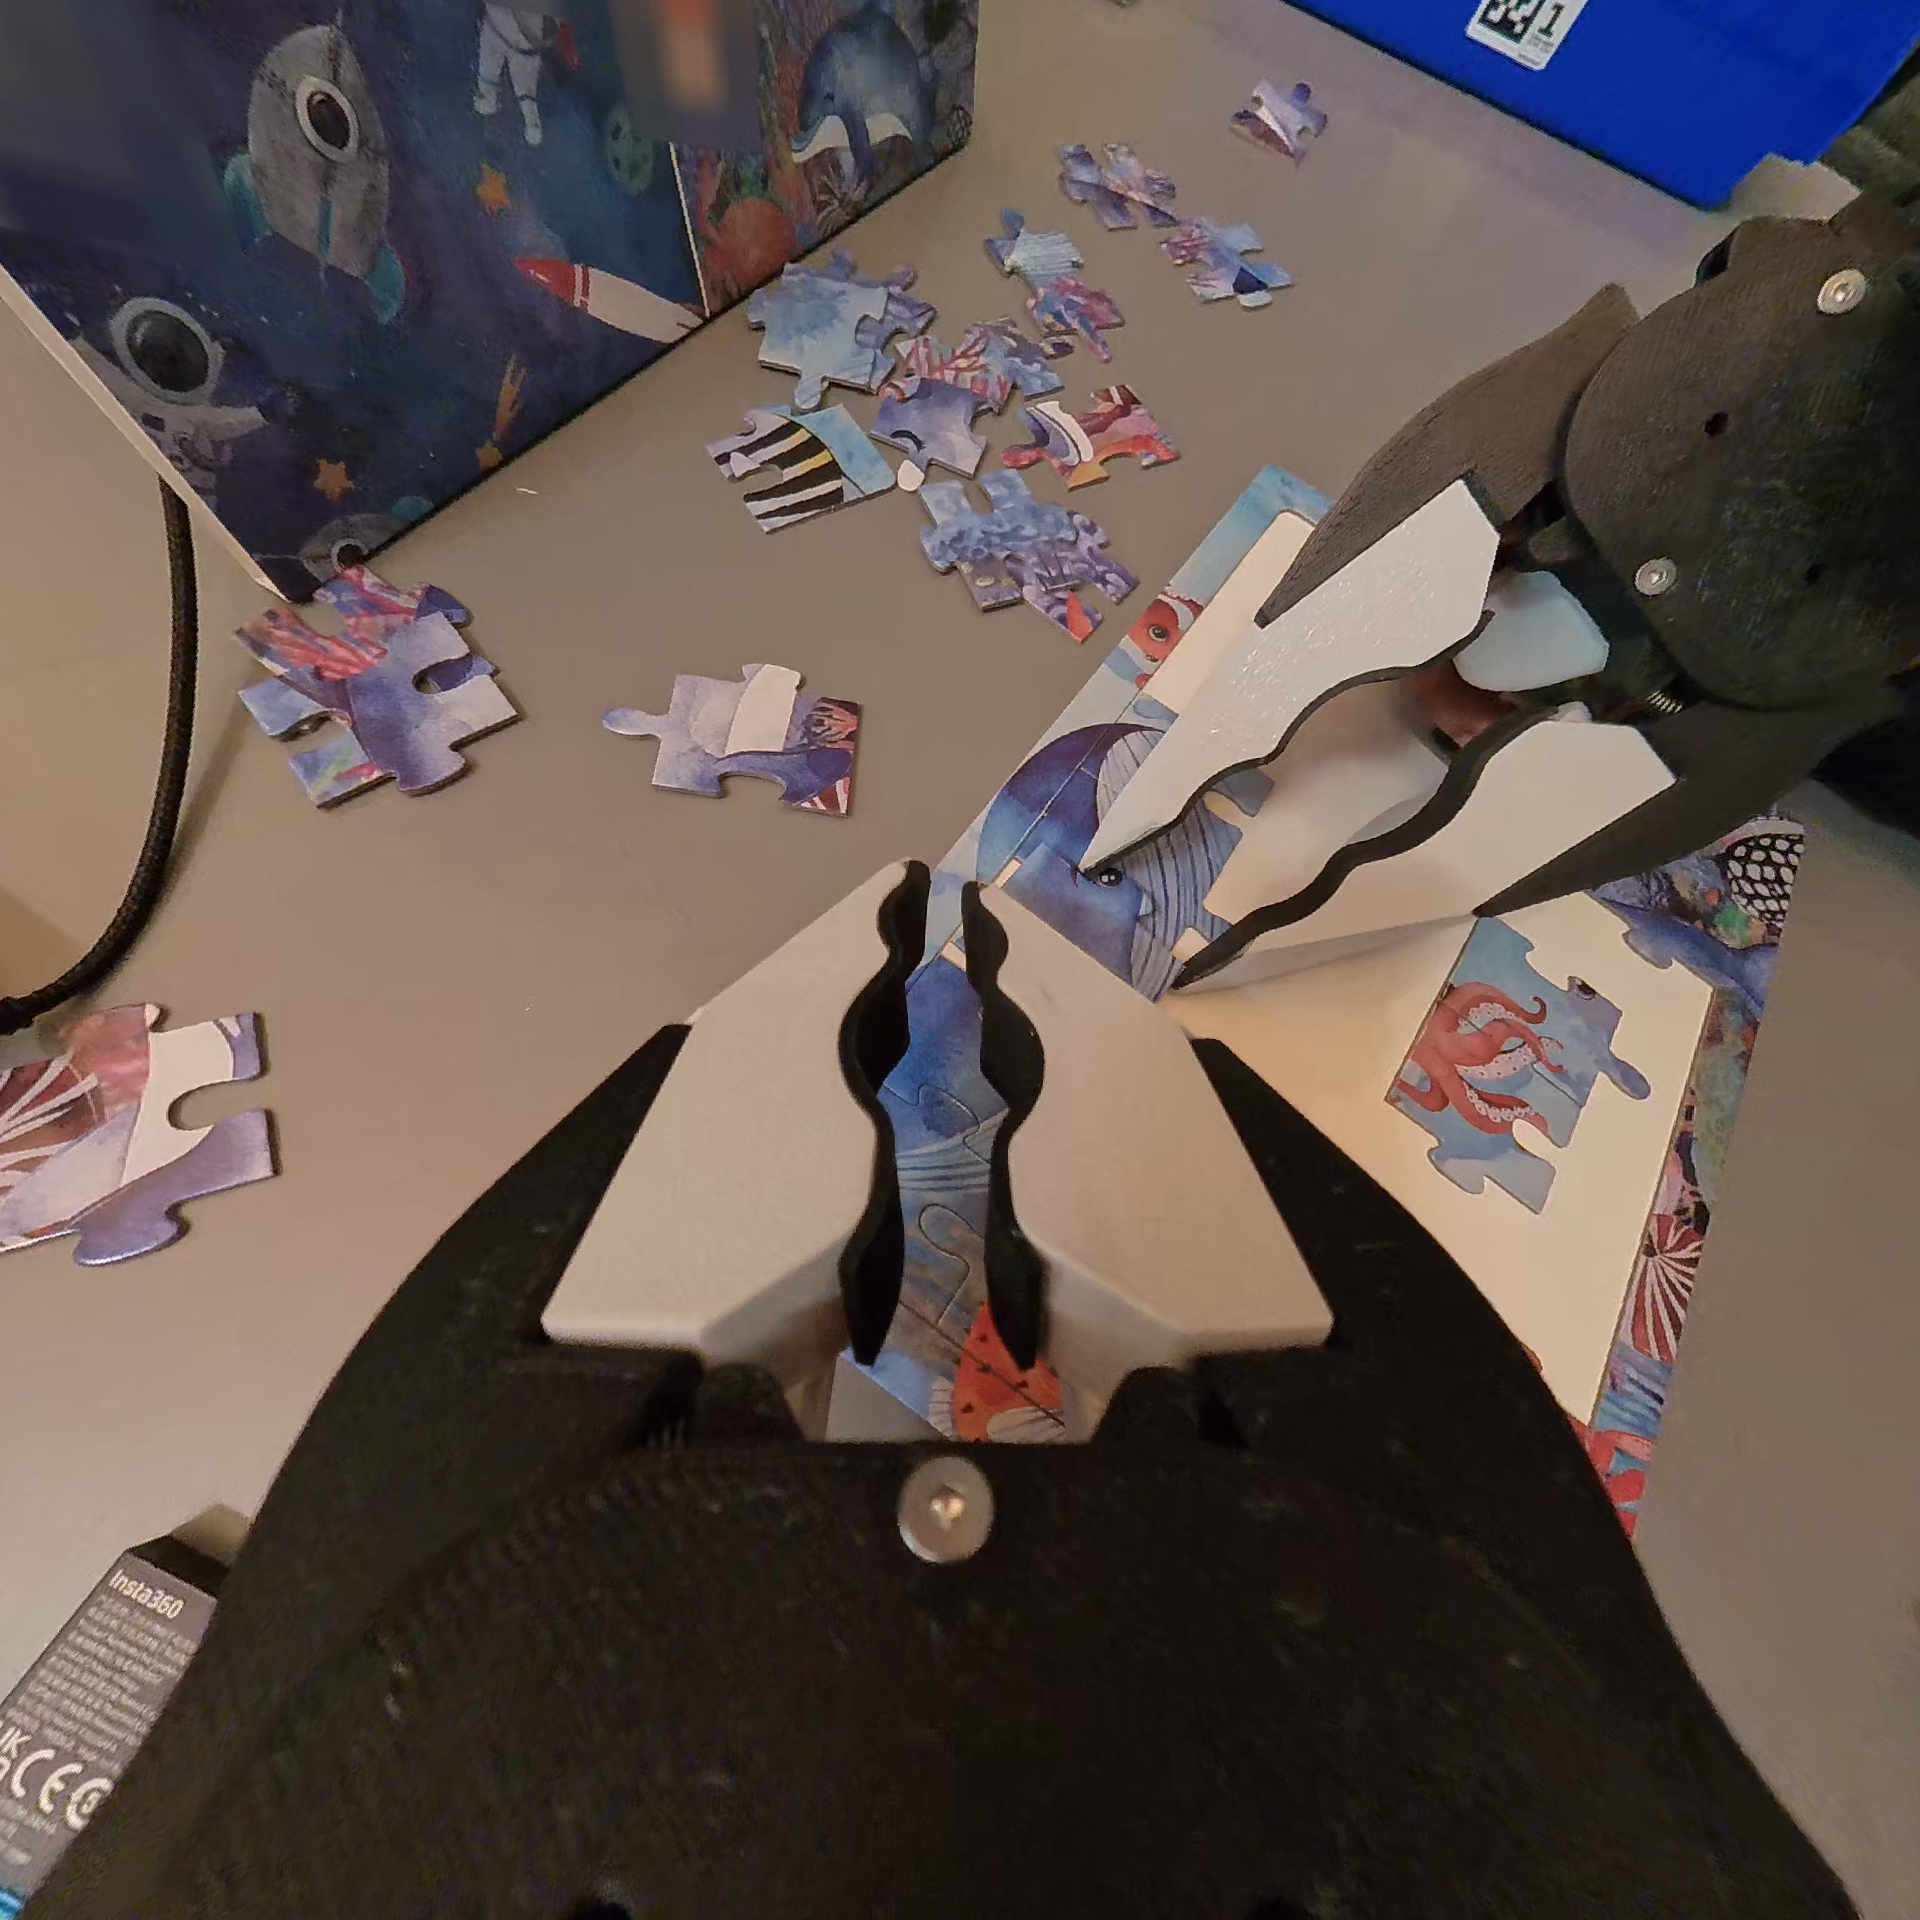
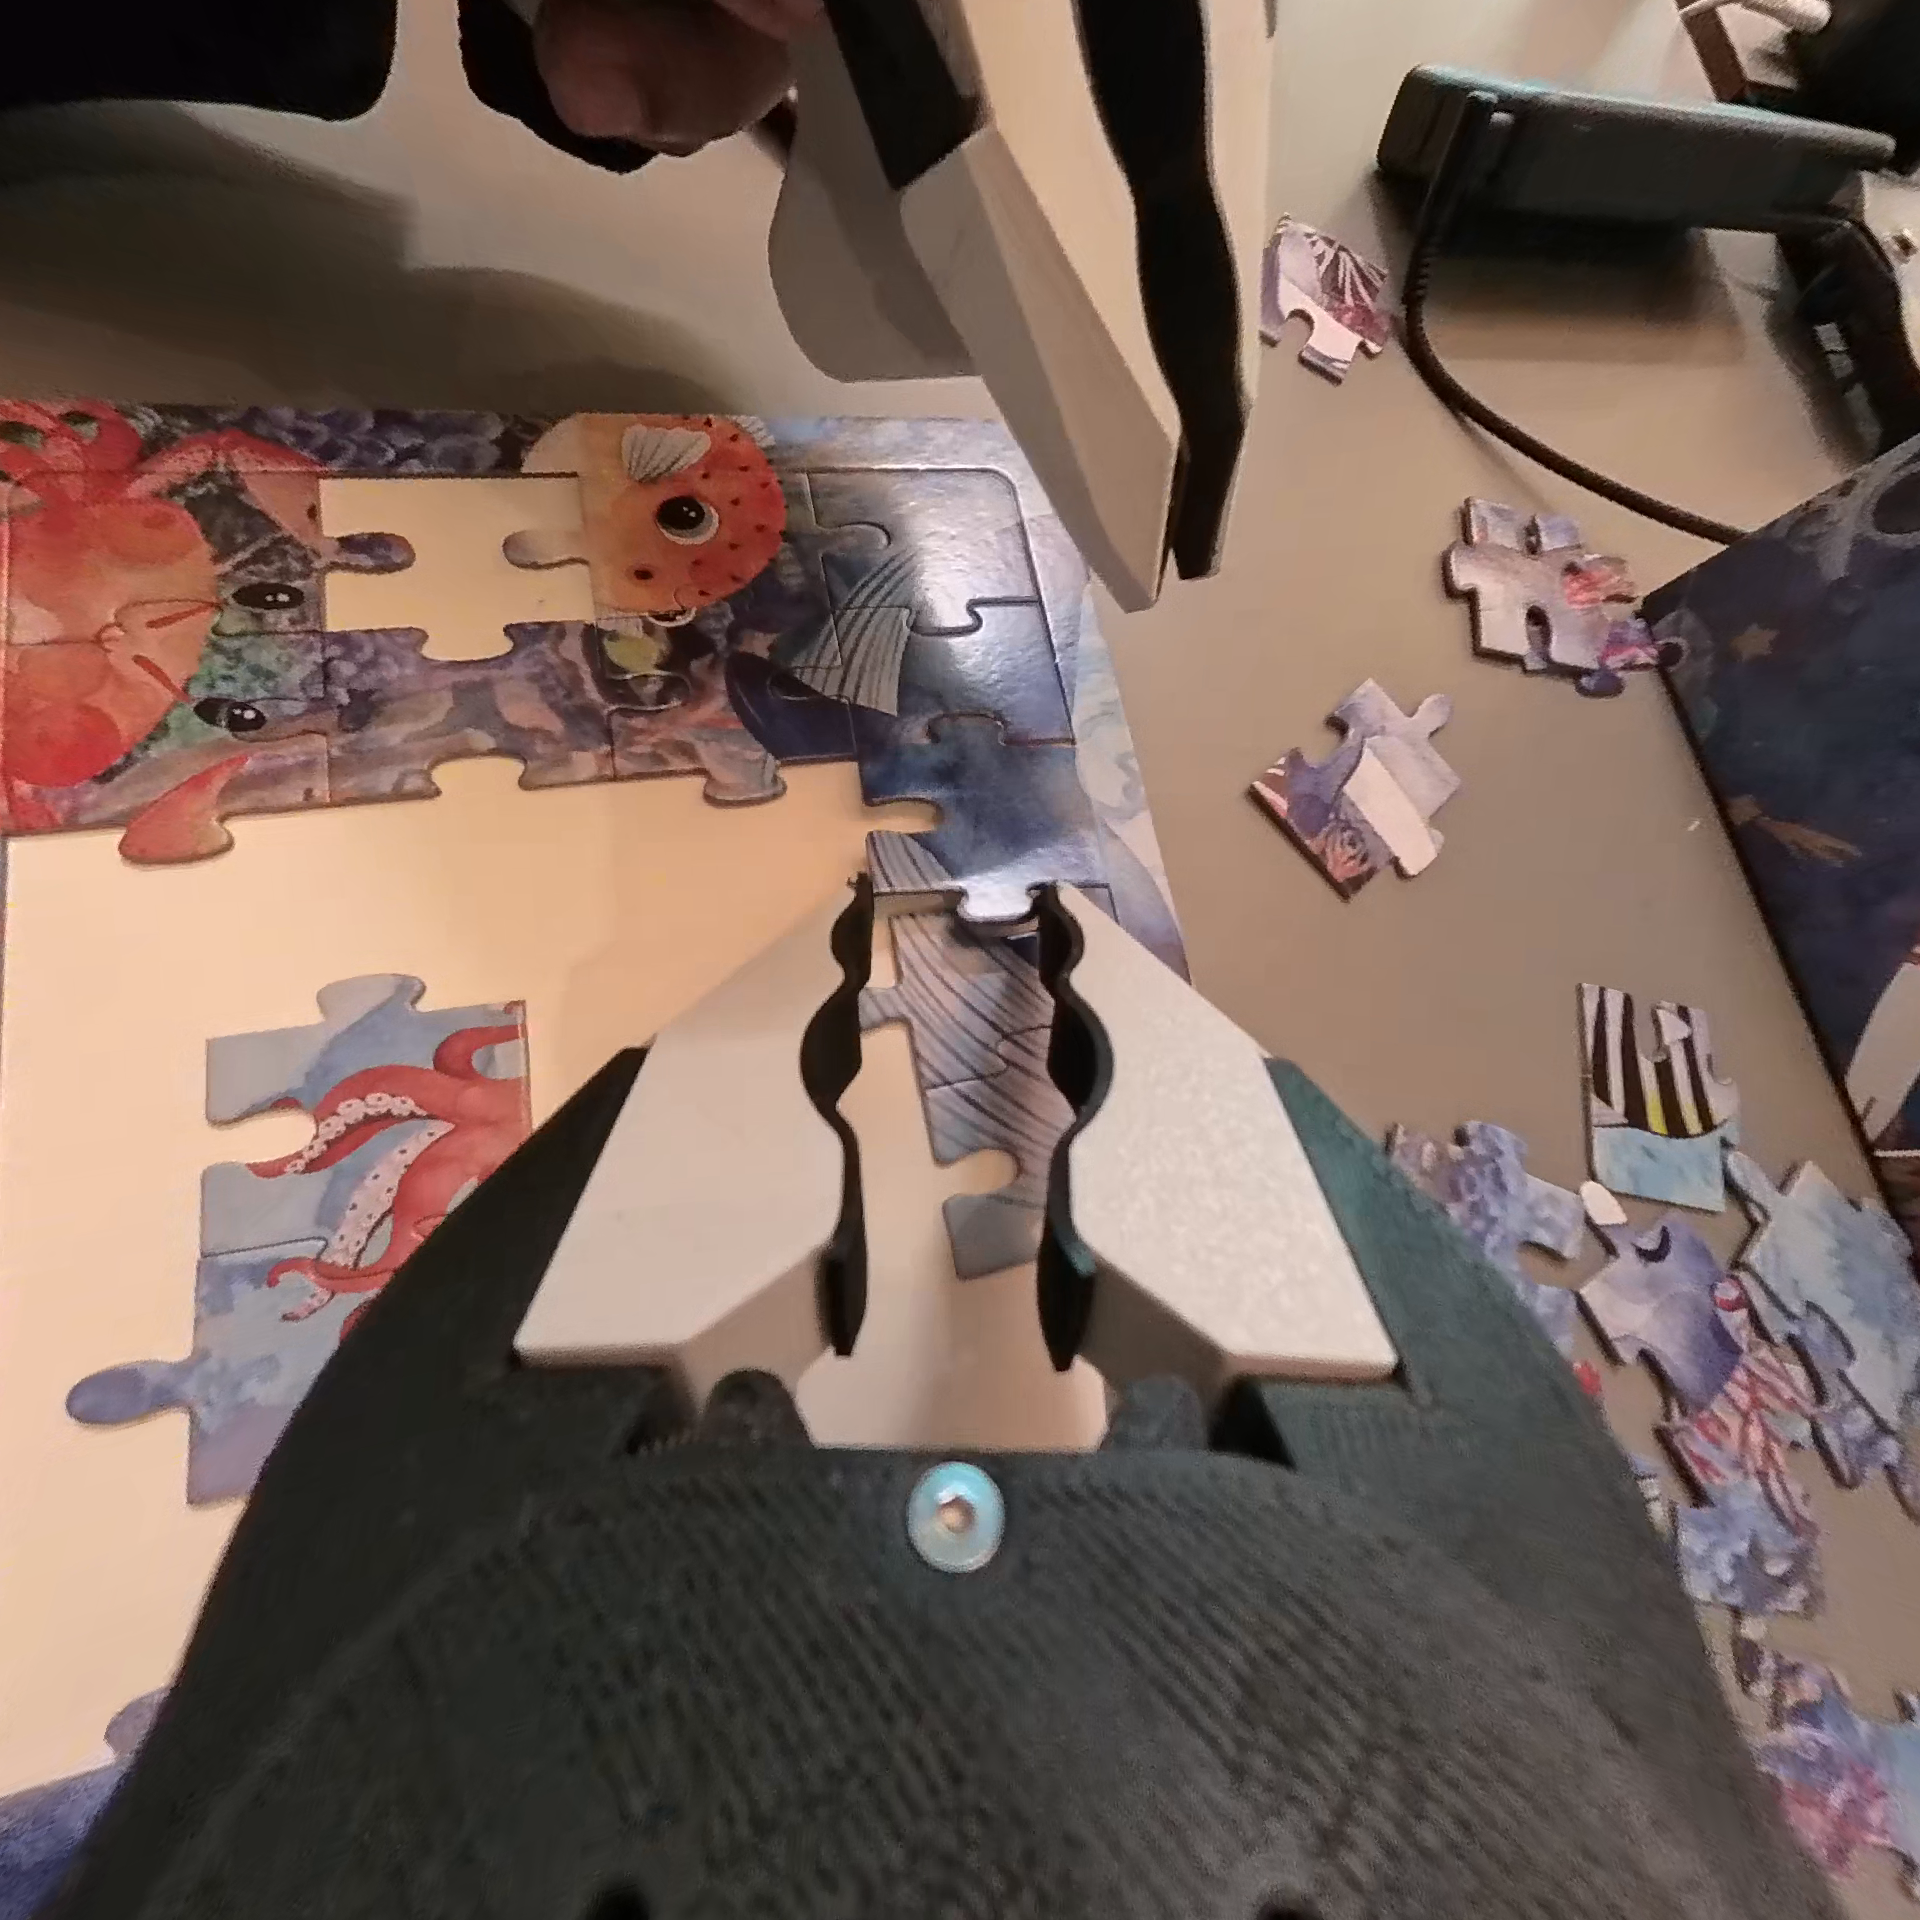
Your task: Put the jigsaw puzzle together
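Observation:
The puzzle board point(image 2: 312, 914) lies on the table, with an assembled strip of crab, puffer fish and whale pieces along its far side. My right gripper point(image 2: 956, 896) is open, and its tips rest on a striped whale piece point(image 2: 966, 1049) at the board's right edge, against the assembled blue pieces. It also shows in the left wrist view point(image 1: 1138, 920), tips down on the whale. My left gripper point(image 1: 945, 883) is nearly shut with a thin gap and holds nothing. It hovers over the board's edge point(image 1: 1299, 1039), and shows in the right wrist view point(image 2: 1174, 540). Octopus pieces point(image 2: 364, 1143) lie loose inside the board.
Several loose pieces point(image 1: 935, 416) are scattered on the grey table beyond the board, and one point(image 1: 748, 738) lies alone nearer. The dark blue puzzle box point(image 1: 364, 260) stands at the back left. A black cable point(image 1: 171, 727) and a blue bin point(image 1: 1662, 83) sit at the edges. My right fingertips sit around 6 cm from my left ones.

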